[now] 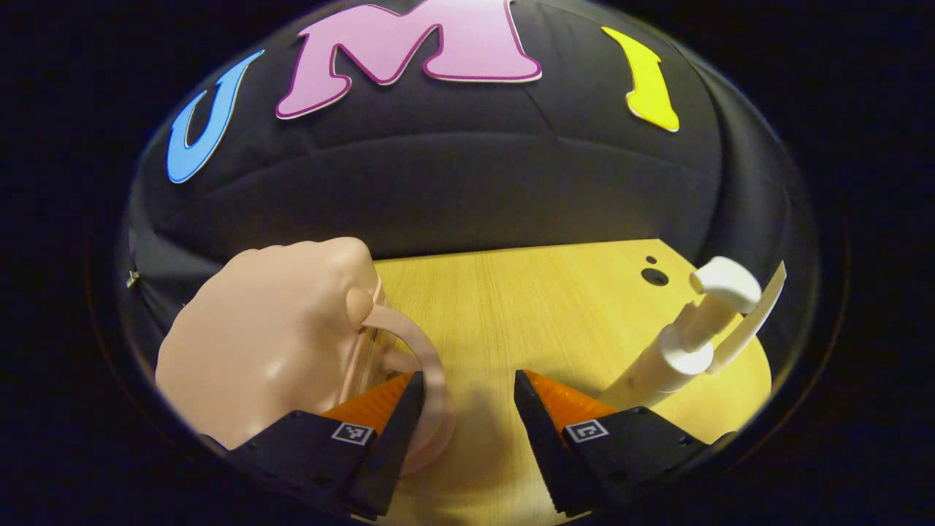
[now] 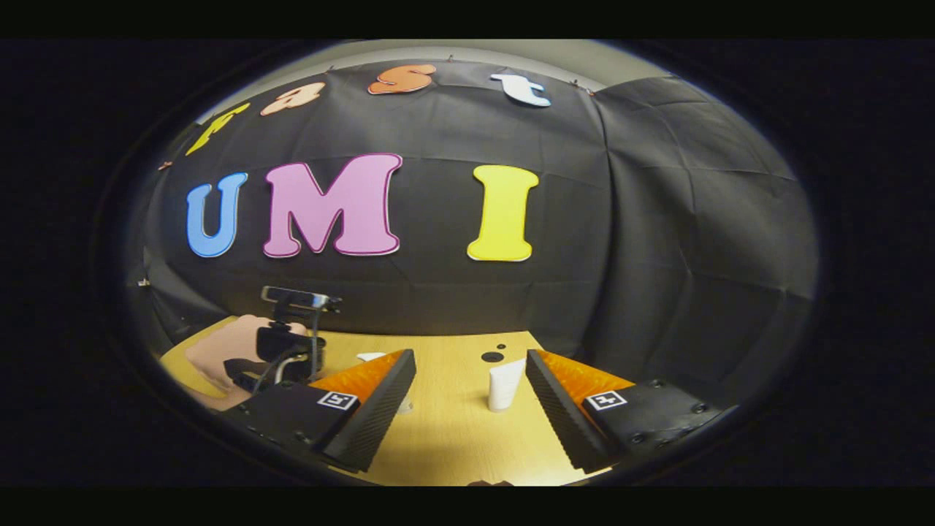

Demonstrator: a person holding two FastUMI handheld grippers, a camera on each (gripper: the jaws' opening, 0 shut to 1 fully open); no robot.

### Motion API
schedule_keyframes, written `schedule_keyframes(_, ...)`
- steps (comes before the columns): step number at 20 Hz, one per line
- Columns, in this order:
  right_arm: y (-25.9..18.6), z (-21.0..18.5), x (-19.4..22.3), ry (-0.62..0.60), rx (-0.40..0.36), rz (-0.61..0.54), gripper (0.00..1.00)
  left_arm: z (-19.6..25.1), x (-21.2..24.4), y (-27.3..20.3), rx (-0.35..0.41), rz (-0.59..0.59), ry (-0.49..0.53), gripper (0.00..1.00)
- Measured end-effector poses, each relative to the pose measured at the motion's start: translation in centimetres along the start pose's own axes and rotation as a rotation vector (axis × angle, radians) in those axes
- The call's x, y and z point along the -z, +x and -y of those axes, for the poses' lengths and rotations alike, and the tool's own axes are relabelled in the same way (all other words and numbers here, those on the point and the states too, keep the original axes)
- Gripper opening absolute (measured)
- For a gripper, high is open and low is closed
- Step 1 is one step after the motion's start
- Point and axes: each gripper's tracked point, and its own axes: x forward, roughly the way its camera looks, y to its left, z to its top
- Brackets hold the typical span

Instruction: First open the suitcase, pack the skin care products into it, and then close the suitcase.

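Light wooden tabletop (image 1: 526, 307), black cloth behind. Pink suitcase (image 1: 270, 343) at left, shut, hard glossy shell, probably slippery, so best grabbed by the looped handle (image 1: 420, 351) beside the left gripper (image 1: 467, 391), jaws apart, empty. Right gripper (image 2: 471, 387) also spread, small white tube (image 2: 505, 386) standing upright just ahead, light and tippy.

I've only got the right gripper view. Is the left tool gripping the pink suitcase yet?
Observer: No. The left tool is open, and the suitcase handle curves just past one finger.
Operator: Is the lid up?
Observer: It looks closed, with the shell halves together.
Operator: I see a white tube. Any other product?
Observer: Yes, a white pump bottle stands on the table beside the tool's other finger.
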Motion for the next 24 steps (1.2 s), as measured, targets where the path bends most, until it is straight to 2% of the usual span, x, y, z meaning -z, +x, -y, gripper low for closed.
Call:
schedule_keyframes(2, -0.3, -0.4, 0.2, 0.009, -0.012, -0.004, 0.96, -0.5, 0.5, 1.1, -0.04, -0.038, 0.006, 0.75)
schedule_keyframes(5, -0.4, -0.7, 0.3, 0.029, -0.023, -0.014, 0.96, -1.9, 1.0, 2.1, -0.079, -0.087, -0.007, 0.6)
schedule_keyframes(6, -0.4, -0.8, 0.0, 0.043, -0.025, -0.012, 0.97, -2.1, 0.8, 2.2, -0.059, -0.085, -0.034, 0.51)
schedule_keyframes(7, -0.4, -0.7, -0.2, 0.051, -0.022, -0.006, 0.97, -1.7, 0.8, 1.9, -0.028, -0.094, -0.063, 0.28)
schedule_keyframes(9, -0.4, -0.5, -0.5, 0.044, -0.012, 0.005, 0.96, -1.4, -0.2, 1.2, 0.024, -0.083, -0.074, 0.22)
schedule_keyframes(11, -0.5, -0.4, -0.9, 0.028, -0.008, 0.016, 0.96, -1.6, -2.5, -0.2, 0.034, -0.033, -0.045, 0.16)
schedule_keyframes(13, -0.7, -0.6, -1.4, 0.017, -0.007, 0.03, 0.96, -1.8, -4.0, -2.4, 0.074, -0.036, -0.11, 0.14)
schedule_keyframes(14, -0.9, -0.9, -1.7, 0.015, -0.006, 0.036, 1.0, -1.9, -5.0, -3.5, 0.099, -0.041, -0.15, 0.14)
schedule_keyframes(15, -1.2, -1.2, -2.1, 0.009, -0.009, 0.045, 0.96, -2.5, -5.9, -4.7, 0.115, -0.042, -0.168, 0.14)
schedule_keyframes(17, -1.7, -1.7, -2.9, -0.017, -0.003, 0.075, 0.97, -4.1, -8.2, -6.7, 0.129, -0.031, -0.169, 0.14)
schedule_keyframes(21, -2.7, -3.7, -4.1, -0.012, -0.011, 0.109, 0.97, -10.6, -13.3, -11.7, 0.162, -0.037, -0.186, 0.14)
schedule_keyframes(24, -3.3, -5.5, -4.5, -0.005, -0.03, 0.123, 0.96, -16.9, -15.8, -13.9, 0.149, -0.036, -0.184, 0.14)
